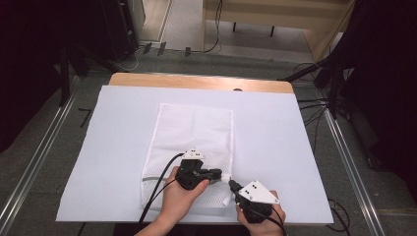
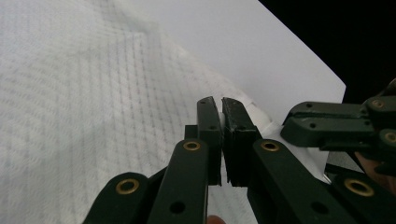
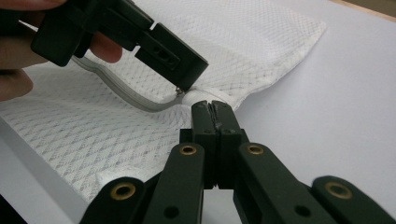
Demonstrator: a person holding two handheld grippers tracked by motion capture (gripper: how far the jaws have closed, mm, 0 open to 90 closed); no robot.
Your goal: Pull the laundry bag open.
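1. Your right gripper is clenched on the near right corner of the mesh bag.
2. Just beyond it, your left gripper looks clamped on the zipper pull.
3. The mesh bag's long axis runs away from both grippers, toward the table's far edge.

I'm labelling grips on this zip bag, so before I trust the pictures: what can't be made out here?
- Zip pull: in the right gripper view, the left gripper covers it, leaving a metal glint at the jaw tips.
- Mesh bag near edge: in the high view, hands and both grippers cover it.
- Right gripper hold: its jaws are shut at the bag's corner; fabric between them is too thin to confirm.
- Bag contents: mesh too fine to see through.
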